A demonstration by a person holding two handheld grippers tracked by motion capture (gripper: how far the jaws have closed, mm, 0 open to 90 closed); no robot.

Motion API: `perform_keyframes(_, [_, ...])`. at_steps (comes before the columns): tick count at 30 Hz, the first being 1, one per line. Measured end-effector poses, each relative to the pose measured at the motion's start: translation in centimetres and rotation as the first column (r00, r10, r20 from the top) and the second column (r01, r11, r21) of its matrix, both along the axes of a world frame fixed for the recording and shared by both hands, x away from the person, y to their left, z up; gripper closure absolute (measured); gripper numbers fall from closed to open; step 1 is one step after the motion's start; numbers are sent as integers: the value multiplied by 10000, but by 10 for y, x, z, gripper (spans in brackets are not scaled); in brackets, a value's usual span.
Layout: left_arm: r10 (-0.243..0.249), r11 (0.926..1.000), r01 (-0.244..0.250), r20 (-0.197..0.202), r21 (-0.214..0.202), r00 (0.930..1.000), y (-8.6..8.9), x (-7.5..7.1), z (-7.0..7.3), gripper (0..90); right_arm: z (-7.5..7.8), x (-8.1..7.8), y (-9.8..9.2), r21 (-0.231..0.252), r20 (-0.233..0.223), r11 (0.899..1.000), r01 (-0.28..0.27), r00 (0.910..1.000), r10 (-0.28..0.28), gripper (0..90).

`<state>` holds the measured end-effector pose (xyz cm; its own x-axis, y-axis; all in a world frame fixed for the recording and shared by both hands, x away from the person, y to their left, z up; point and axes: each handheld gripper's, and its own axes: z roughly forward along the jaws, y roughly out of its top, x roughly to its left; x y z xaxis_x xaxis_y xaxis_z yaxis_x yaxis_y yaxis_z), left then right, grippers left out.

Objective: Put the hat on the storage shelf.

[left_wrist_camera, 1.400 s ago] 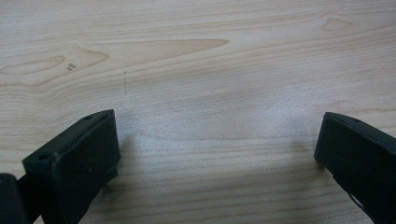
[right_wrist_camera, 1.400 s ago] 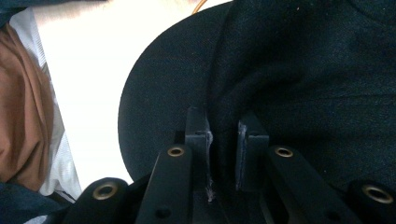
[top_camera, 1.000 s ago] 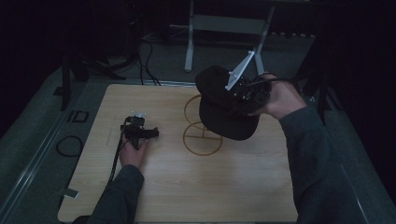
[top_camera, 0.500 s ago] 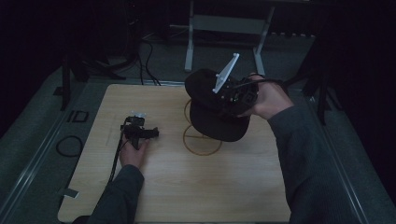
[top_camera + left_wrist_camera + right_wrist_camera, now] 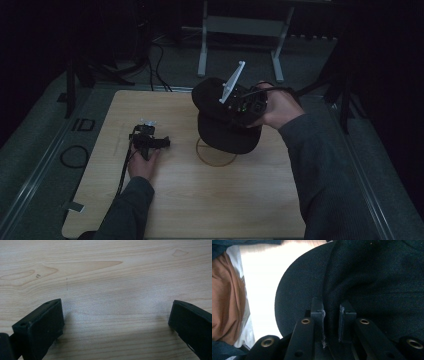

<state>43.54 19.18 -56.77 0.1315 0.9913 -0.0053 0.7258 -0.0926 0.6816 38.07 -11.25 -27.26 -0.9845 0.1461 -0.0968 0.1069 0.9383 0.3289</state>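
Tongs [image 5: 331,312] pinch cap [image 5: 220,120], brim down.

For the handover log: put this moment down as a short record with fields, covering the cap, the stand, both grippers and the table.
cap: black cap, held above the table, over the wire stand
stand: thin wire stand with a ring base on the table, its upper part hidden by the cap
right gripper: right gripper shut on the cap's fabric
left gripper: left gripper open, nothing between the jaws, resting on the table at the left
table: light wooden table
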Motion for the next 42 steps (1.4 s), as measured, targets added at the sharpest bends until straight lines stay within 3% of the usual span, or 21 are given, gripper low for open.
perform_keyframes(13, [6, 10000, -6, 3, -4, 10000, 0, 0, 0, 0, -20, 7, 16, -501, -85, 9985, -215, 9997, 211, 761])
perform_keyframes(24, [3, 10000, -3, 4, -2, 10000, 0, 0, 0, 0, -24, 10, 17, -655, 101, 9979, -15, 9999, 21, 697])
perform_keyframes(40, [6, 10000, -6, 3, -1, 10000, 0, 0, 0, 0, -26, 10, 16, -640, -332, 9979, -105, 9994, 84, 636])
perform_keyframes(42, [4, 10000, -4, 1, 1, 10000, 0, 0, 0, 0, -24, 10, 15, -526, -204, 9986, -36, 9998, 25, 637])
